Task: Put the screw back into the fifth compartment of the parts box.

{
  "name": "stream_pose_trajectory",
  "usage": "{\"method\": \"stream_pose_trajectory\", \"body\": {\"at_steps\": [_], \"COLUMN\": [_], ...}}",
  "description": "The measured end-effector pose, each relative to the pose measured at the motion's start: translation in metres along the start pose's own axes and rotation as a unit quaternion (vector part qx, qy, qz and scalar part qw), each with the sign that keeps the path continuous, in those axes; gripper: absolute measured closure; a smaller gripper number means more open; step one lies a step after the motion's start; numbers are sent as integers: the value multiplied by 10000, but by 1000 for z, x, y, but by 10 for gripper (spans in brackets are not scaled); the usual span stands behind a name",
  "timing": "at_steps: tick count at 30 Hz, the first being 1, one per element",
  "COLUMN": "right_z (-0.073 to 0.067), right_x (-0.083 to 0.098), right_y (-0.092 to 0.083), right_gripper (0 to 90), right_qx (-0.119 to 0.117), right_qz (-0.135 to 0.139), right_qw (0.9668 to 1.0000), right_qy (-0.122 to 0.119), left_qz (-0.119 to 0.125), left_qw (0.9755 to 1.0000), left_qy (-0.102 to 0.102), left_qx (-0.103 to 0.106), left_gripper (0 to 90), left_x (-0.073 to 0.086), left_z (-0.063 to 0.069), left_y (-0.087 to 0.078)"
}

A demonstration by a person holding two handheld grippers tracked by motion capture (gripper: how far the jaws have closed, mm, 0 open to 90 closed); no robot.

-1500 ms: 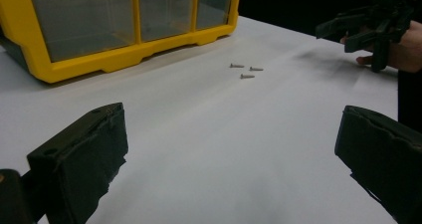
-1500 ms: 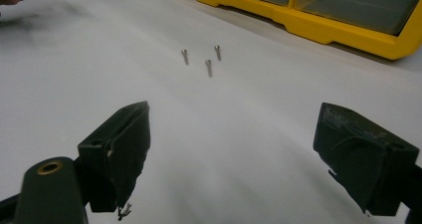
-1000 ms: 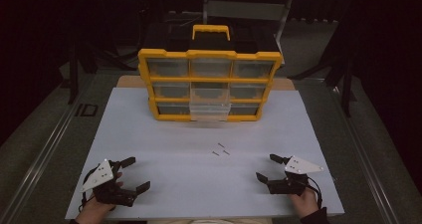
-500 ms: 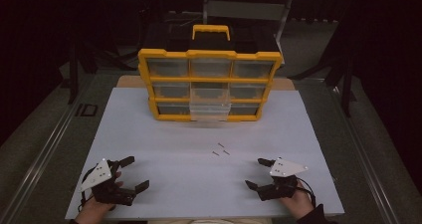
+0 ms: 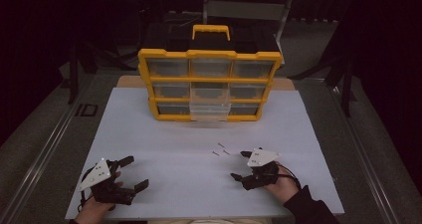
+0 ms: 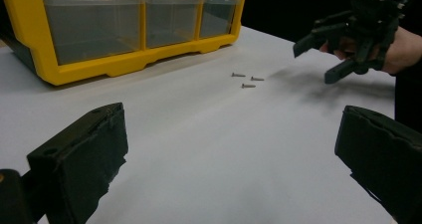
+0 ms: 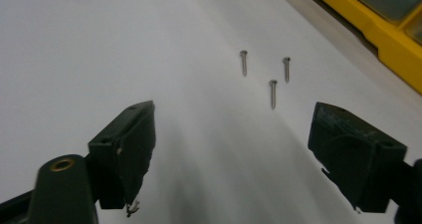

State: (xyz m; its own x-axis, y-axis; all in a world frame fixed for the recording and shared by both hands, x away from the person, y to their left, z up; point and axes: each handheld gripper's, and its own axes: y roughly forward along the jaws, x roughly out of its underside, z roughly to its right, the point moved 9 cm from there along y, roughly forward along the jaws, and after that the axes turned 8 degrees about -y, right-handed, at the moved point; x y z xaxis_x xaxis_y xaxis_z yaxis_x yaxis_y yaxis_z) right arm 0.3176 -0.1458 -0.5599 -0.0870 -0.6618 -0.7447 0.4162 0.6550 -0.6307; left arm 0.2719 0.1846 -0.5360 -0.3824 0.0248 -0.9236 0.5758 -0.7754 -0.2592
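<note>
Screws (image 5: 219, 149) lie on white tabletop (image 5: 189, 139) amid dark room.

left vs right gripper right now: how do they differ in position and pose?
The right gripper sits close to the three screws and faces them; the left gripper lies far from them, near the table's front-left corner. In the left gripper view, the right gripper looks raised off the surface, casting a shadow; whether the left is raised is unclear. Both have open jaws holding nothing.
</note>
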Motion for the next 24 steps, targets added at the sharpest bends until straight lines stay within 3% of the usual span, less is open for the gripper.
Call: {"method": "stream_pose_trajectory", "body": {"at_steps": [13, 14, 24], "right_z": [19, 22, 37], "right_x": [-12, -13, -13], "right_y": [17, 19, 31], "right_gripper": [316, 318, 396], "right_qx": [-91, -123, -225], "right_qz": [-88, -85, -132], "right_qw": [9996, 9992, 9965], "right_qy": [239, 370, 794], "left_qz": [1, -1, 20], "left_qw": [10000, 10000, 10000], "left_qy": [7, 10, 16], "left_qx": [8, 10, -11], "left_gripper": [11, 12, 11], "left_x": [0, 0, -1], "left_z": [1, 1, 1], "left_y": [0, 0, 0]}}
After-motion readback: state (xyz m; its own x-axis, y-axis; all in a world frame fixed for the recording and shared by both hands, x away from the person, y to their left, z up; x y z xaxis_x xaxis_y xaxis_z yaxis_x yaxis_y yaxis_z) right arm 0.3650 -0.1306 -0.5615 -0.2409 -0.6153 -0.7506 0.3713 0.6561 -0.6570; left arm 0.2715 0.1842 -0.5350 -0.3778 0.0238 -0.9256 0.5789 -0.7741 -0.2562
